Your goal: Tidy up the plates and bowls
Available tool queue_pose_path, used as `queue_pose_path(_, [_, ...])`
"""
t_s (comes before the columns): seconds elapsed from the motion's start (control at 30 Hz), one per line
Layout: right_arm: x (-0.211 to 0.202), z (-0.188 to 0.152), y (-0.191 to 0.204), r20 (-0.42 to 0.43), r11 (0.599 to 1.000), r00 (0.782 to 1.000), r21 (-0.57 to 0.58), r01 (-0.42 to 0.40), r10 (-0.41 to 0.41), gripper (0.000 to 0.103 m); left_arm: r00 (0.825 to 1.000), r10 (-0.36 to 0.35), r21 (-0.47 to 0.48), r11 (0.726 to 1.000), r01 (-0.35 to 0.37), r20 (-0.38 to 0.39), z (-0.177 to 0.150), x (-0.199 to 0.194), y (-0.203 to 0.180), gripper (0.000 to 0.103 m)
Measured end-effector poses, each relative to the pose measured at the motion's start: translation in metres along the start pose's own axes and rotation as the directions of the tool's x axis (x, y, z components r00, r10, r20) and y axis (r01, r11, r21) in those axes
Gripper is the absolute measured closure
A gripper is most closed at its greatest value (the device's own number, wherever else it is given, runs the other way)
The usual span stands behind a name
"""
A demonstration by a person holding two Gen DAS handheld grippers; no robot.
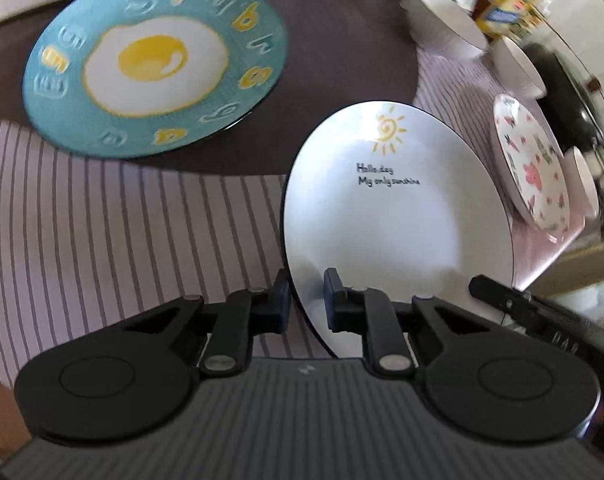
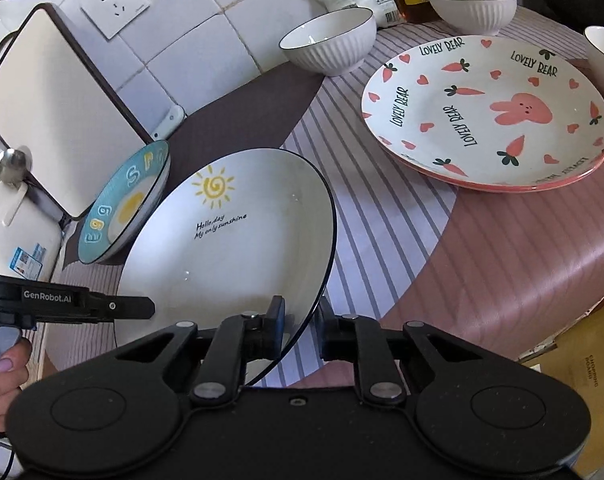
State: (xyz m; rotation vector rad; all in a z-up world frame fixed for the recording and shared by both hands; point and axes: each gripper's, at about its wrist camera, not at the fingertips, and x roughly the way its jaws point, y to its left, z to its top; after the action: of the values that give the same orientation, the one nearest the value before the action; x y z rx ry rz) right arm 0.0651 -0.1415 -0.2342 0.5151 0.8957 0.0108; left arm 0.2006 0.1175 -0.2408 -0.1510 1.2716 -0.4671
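Left gripper [image 1: 306,300]: clamped on the near rim of the white sun plate [image 1: 398,216].
Right gripper [image 2: 302,330]: pinching the same plate's rim from its other side.
White sun plate: black-edged, yellow sun, small lettering; seemingly tilted off the striped mat [image 2: 382,216].
Egg plate [image 1: 153,64]: teal, beyond, apart.
Rabbit plate [image 2: 486,112]: pink-rimmed, farther right.
Bowls [image 2: 328,40]: white, ribbed, along the back.

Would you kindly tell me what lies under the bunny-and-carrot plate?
The white bunny-and-carrot plate sits on what looks like a second pink-rimmed plate, only its edge showing. Its face, and the table beneath, are covered.
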Motion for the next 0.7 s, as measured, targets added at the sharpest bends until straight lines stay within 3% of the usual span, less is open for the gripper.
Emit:
queue_pose_path(0.1, [-0.009,0.005,0.014,0.037,0.998,0.999,-0.064,0.019,-0.017,0.082,1.0,0.011,0.024,1.0,-0.011,0.018,0.003,-0.005,-0.004,0.086])
queue_pose_path(0.43, [-0.019,0.04,0.01,0.076,0.994,0.997,-0.112,-0.004,0.013,0.082,0.997,0.001,0.121,0.993,-0.011,0.076,0.032,-0.021,-0.032,0.086])
queue_pose_path(0.7, [0.0,0.076,-0.006,0.089,0.992,0.995,-0.122,-0.036,0.047,0.082,0.994,0.022,0.187,0.981,-0.042,0.107,0.068,-0.008,-0.049,0.086])
